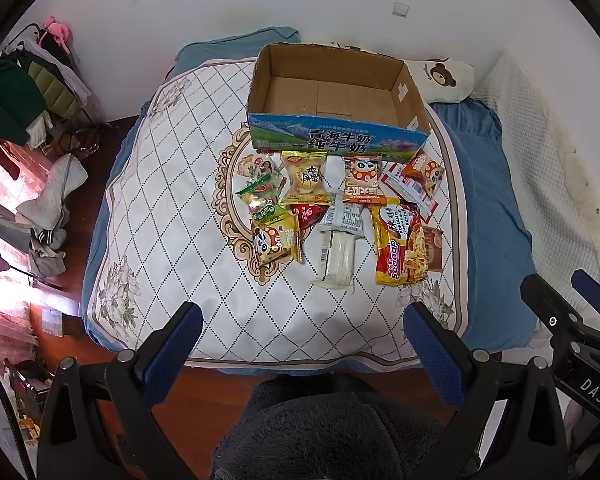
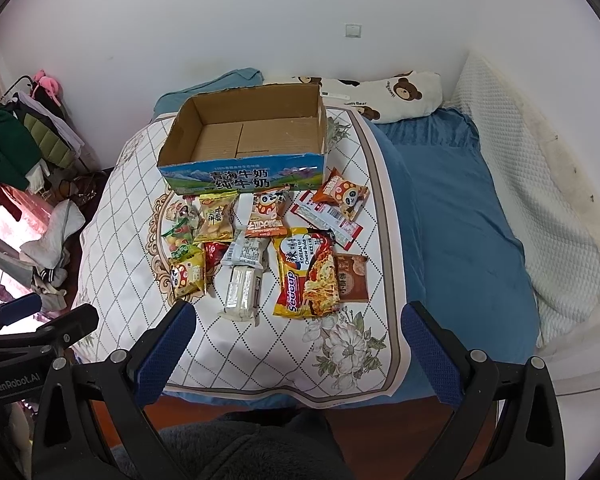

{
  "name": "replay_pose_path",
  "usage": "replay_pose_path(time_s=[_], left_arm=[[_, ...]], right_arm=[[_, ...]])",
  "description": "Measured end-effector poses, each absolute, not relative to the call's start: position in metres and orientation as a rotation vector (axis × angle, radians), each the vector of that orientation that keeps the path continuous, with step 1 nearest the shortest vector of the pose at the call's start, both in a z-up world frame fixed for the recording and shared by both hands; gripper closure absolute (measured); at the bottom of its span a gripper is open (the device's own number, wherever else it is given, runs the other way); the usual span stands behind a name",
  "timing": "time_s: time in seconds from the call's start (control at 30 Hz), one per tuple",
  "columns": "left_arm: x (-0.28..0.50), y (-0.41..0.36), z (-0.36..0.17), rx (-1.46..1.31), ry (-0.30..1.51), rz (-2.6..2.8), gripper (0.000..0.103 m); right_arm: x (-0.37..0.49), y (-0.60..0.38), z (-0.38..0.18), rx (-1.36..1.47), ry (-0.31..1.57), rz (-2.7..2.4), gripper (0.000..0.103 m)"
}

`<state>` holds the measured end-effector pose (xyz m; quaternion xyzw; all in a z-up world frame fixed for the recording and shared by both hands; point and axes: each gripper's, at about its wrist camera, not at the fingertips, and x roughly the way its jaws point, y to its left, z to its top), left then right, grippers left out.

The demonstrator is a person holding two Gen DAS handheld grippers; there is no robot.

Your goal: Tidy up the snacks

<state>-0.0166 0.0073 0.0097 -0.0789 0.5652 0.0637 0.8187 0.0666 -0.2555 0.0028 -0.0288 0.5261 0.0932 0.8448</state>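
Observation:
An empty cardboard milk box [image 1: 336,96] [image 2: 244,136] stands at the far side of a quilted white mat on the bed. Several snack packets lie in front of it: a yellow Sedaap noodle pack [image 1: 400,240] [image 2: 308,272], a clear pack of white sticks [image 1: 338,248] [image 2: 244,280], a yellow panda packet [image 1: 274,238] [image 2: 186,274], an orange panda packet [image 1: 362,180] [image 2: 266,212]. My left gripper [image 1: 302,320] and right gripper [image 2: 298,320] hover open near the bed's front edge, short of the snacks, with nothing between the fingers.
A bear-print pillow [image 2: 384,92] lies behind the box on the blue sheet [image 2: 452,208]. Clothes pile on a rack [image 1: 32,96] at the left over the wooden floor. A dark fleece garment [image 1: 332,432] on a person's lap sits below the grippers.

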Motion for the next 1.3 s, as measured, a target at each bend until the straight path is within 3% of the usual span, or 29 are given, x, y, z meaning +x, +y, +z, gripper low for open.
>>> replay_pose_path(time_s=[0.77,1.07,1.3], left_arm=[[-0.006,0.01,-0.003,-0.185,1.201,0.151,0.0],[0.058,0.031,-0.107,-0.173,1.333,0.23,0.0],[0.102,-0.004,-0.181,-0.1,1.444,0.176,0.0]], right_arm=[[0.066,-0.257,-0.002,-0.04,1.125,0.203,0.0],[0.137,-0.291,-0.113,0.068,1.256,0.142,0.0],[0.195,-0.304,-0.215,0.136,1.379,0.14,0.0]])
